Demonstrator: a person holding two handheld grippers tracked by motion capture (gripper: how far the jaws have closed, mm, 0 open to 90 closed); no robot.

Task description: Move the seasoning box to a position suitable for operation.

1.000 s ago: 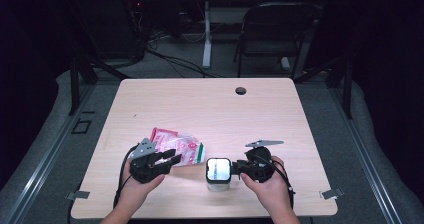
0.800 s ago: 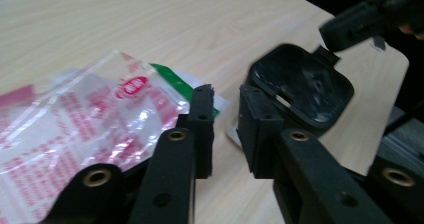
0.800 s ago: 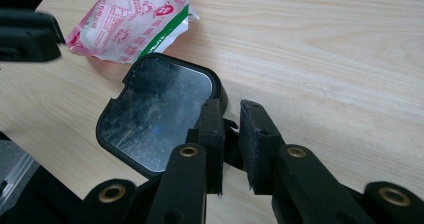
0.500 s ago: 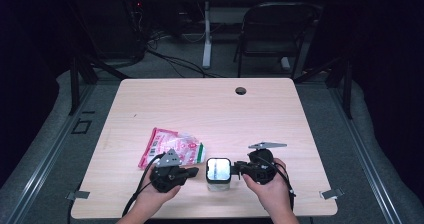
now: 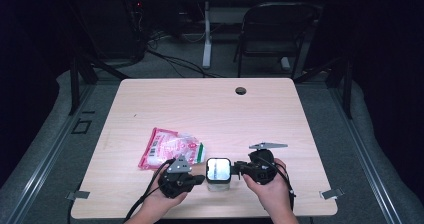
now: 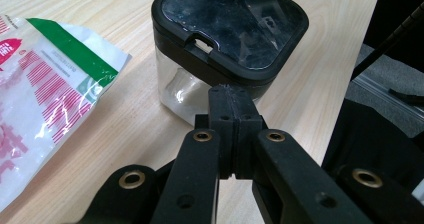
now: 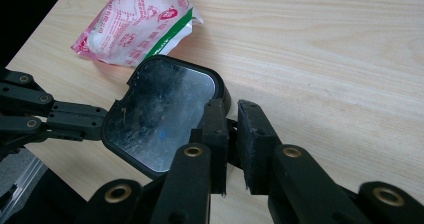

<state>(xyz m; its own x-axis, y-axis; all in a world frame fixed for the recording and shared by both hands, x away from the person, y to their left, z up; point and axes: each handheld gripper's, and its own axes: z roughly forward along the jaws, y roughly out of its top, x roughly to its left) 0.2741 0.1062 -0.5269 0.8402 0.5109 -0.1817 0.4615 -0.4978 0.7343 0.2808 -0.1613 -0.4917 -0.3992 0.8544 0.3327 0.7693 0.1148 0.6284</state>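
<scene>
A small clear container [image 5: 218, 173] with a black lid [image 6: 230, 29] stands near the table's front edge. My left gripper [image 6: 234, 91] is shut with nothing between its jaws, and its tips touch the lid's rim on the container's left side [image 5: 202, 178]. My right gripper [image 7: 231, 106] has just been closing. It is now shut on a small black tab at the right edge of the lid [image 7: 160, 116], level with the table [image 5: 236, 170]. A pink, white and green snack bag [image 5: 172, 148] lies flat just behind and left of the container.
The wooden table [image 5: 200, 109] has a round cable hole [image 5: 240, 90] at its far middle. A black folding chair [image 5: 272, 29] and a desk leg [image 5: 206, 34] stand beyond the table. Both hands sit close to the front edge.
My left gripper has moved right, from over the bag's near end to the container's left side, and its jaws have closed. The right gripper and the container stayed put.
</scene>
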